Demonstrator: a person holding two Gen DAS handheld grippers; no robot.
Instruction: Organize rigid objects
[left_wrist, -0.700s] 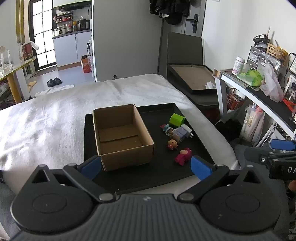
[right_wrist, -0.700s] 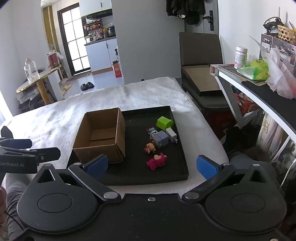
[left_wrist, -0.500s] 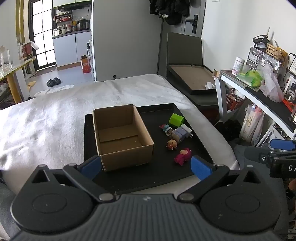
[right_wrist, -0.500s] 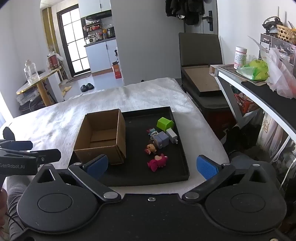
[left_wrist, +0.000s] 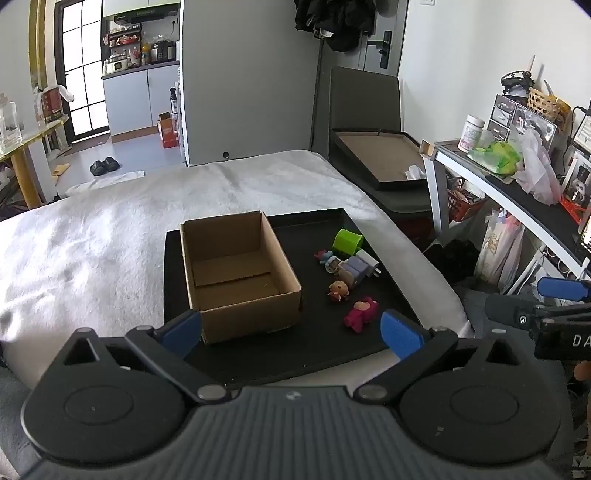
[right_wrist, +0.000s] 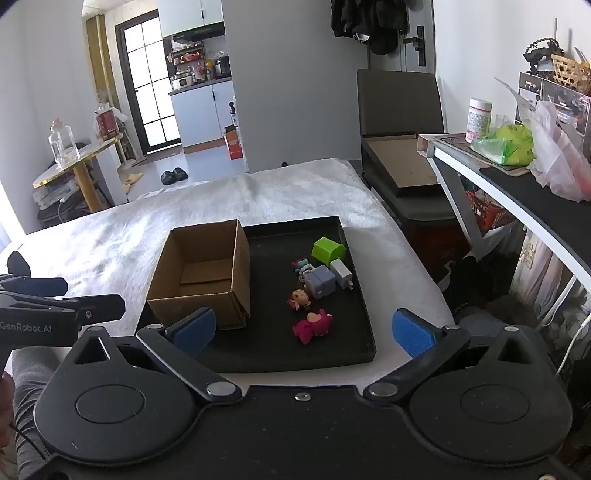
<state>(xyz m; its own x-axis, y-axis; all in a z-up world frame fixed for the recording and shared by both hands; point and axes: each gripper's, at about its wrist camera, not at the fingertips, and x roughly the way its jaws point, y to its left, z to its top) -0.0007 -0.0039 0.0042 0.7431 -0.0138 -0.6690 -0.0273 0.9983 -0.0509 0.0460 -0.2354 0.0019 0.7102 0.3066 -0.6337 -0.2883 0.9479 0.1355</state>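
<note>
An empty open cardboard box sits on the left part of a black tray. To its right on the tray lie a green cup, a white charger plug, a lavender block, a small blue figure, a small doll and a pink plush figure. My left gripper is open, held back from the tray's near edge. My right gripper is open too, with nothing between its fingers.
The tray rests on a white blanket over a bed. A dark chair holding a framed board stands beyond the bed. At the right a desk carries bags and a jar. A small yellow table stands far left.
Both grippers have edged slightly forward and up; the toys and box lie where they were.
</note>
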